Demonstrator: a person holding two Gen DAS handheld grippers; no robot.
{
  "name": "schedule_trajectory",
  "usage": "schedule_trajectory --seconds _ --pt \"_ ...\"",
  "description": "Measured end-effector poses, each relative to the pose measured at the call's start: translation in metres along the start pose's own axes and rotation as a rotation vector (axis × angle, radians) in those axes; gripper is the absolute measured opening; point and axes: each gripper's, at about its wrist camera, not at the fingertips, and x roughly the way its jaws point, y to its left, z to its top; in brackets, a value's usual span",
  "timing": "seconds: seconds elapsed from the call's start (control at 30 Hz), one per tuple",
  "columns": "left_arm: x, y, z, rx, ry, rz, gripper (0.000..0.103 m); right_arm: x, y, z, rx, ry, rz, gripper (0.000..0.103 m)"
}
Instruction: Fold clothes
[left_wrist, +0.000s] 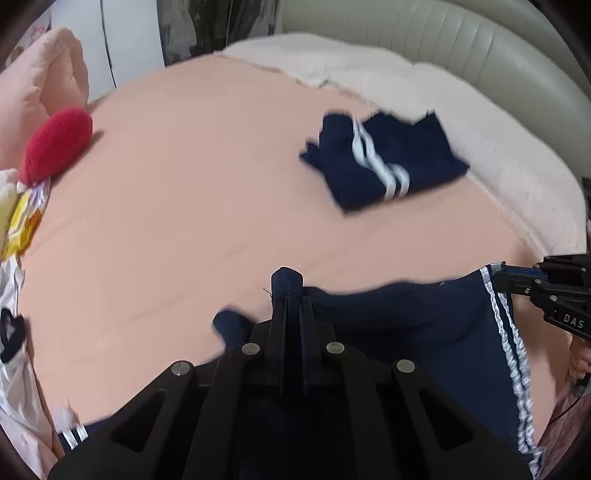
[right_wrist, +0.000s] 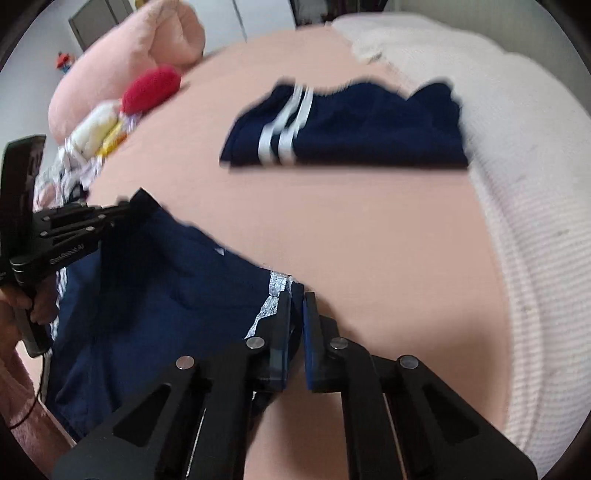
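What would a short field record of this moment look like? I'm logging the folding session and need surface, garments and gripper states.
surface: pink sheet on a bed, white blanket along the far edge
held garment: navy shorts with white side stripes, stretched between both grippers
left gripper: shut on the navy shorts' edge
right gripper: shut on the striped edge
finished item: folded navy garment lying flat further up the sheet
clutter: red plush item and pink pillow at the side
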Motion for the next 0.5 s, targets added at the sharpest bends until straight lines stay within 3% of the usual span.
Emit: schedule_trajectory --seconds 0.1,0.17,0.23,0.3,0.33,0.37,0.43,0.5 --pt "0.004 0.0 0.012 -0.013 -0.016 -0.021 0.006 -0.024 -0.012 0.007 0.025 -0.091 -0.022 0.004" --pt "0.021 0.001 0.018 -0.038 0.011 -0.03 0.01 -0.024 -0.019 0.013 0.057 -0.093 -0.014 0.004" --pt "0.046 0.002 0.021 -0.063 0.077 -0.03 0.018 -0.003 -0.025 0.012 0.086 -0.031 -0.035 0.005" --pt "0.052 0.001 0.023 -0.059 0.069 -0.027 0.023 0.02 -0.03 0.01 0.099 0.033 -0.048 0.009" --pt "0.05 0.0 0.025 -0.066 0.068 -0.021 0.031 0.03 -0.031 0.009 0.099 0.06 -0.051 0.008" --pt "0.045 -0.001 0.028 -0.078 0.074 -0.013 0.034 0.025 -0.03 0.01 0.104 0.032 -0.052 0.012" --pt "0.025 -0.004 0.025 -0.094 0.032 -0.01 0.036 0.013 -0.023 0.007 0.092 0.008 -0.051 0.024" --pt "-0.003 -0.009 0.014 -0.083 -0.02 0.014 0.036 0.0 -0.017 0.004 0.08 -0.015 -0.05 0.025"
